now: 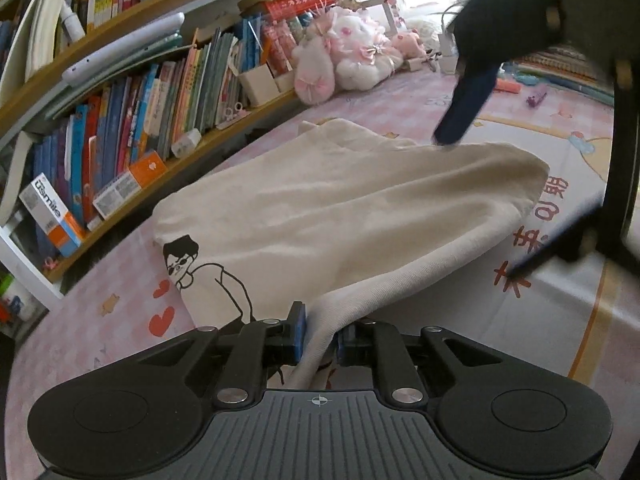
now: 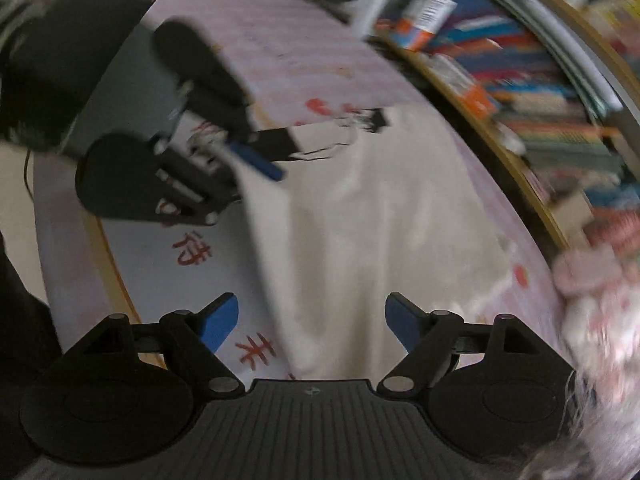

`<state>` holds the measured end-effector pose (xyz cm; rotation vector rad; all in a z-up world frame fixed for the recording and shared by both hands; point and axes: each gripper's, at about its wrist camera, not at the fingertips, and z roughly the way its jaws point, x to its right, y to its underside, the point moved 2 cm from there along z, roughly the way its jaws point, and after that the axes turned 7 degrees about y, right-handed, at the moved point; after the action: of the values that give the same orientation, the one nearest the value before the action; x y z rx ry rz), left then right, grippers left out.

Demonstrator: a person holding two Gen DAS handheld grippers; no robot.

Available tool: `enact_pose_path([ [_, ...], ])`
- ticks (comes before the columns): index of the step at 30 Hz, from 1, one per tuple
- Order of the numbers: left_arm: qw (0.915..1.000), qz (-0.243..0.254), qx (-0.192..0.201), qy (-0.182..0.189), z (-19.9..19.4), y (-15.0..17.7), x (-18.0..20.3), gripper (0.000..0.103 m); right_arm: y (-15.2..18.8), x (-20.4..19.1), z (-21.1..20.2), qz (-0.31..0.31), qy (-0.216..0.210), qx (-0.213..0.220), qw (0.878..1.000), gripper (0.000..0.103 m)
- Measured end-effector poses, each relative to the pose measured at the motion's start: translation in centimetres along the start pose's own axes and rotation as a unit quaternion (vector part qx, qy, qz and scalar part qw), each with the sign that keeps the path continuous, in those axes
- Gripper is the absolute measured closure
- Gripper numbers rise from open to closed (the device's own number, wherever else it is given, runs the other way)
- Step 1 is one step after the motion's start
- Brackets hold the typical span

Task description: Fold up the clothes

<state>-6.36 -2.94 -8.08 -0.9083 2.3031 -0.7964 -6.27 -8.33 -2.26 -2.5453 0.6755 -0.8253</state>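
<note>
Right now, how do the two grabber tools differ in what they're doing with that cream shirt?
The left gripper is shut on the hem of the cream shirt and lifts that edge off the pink bedsheet; the right gripper is open and holds nothing. The left gripper touches the cloth, while the right gripper hangs above it, blurred in its own view. Both have black bodies and blue pads.

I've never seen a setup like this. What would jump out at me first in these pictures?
Probably the cream T-shirt with a cartoon man drawn on it, spread over a pink bedsheet. The left claw is pinching one edge of it, while the right claw hangs wide open above the cloth. Beside the bed runs a crowded bookshelf, with pink plush toys at its end.
</note>
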Motion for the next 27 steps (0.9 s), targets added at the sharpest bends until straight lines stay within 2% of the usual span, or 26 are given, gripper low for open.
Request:
enact_pose_path([
  [4, 0.9999, -0.014, -0.001, 0.002, 0.0, -0.2, -0.2, 0.088, 0.1, -1.3, 2.0, -0.029, 0.019, -0.003, 0.999, 0.027],
  [6, 0.9999, -0.016, -0.001, 0.0, 0.0, -0.2, -0.2, 0.088, 0.6, -1.3, 2.6, -0.038, 0.043, -0.013, 0.998, 0.035],
  [8, 0.9998, -0.017, -0.003, -0.001, 0.0, -0.1, -0.1, 0.087, 1.3, -1.0, 3.2, -0.05, 0.07, -0.026, 0.996, 0.054],
  [10, 0.9999, -0.016, -0.005, -0.003, 0.1, 0.0, 0.0, 0.083, 2.1, -0.5, 3.5, -0.062, 0.095, -0.033, 0.993, 0.065],
  [11, 0.9999, -0.015, -0.006, -0.004, 0.1, 0.1, 0.1, 0.083, 2.3, -0.3, 3.4, -0.063, 0.099, -0.032, 0.993, 0.076],
  [13, 0.9999, -0.009, -0.007, -0.008, 0.1, 0.2, 0.5, 0.082, 2.4, 0.4, 3.0, -0.055, 0.104, -0.022, 0.993, 0.089],
  [18, 0.9995, 0.012, -0.016, -0.025, 0.1, 0.8, 1.2, 0.078, 1.0, 1.3, 1.4, -0.041, 0.122, 0.005, 0.992, 0.093],
  [23, 0.9985, 0.022, -0.026, -0.042, -0.3, 1.6, 1.3, 0.07, 0.6, 1.7, 1.1, -0.048, 0.122, 0.008, 0.991, 0.093],
  [27, 0.9979, 0.031, -0.025, -0.052, -0.6, 2.0, 1.3, 0.069, 1.1, 1.3, 1.2, -0.053, 0.122, 0.005, 0.991, 0.093],
])
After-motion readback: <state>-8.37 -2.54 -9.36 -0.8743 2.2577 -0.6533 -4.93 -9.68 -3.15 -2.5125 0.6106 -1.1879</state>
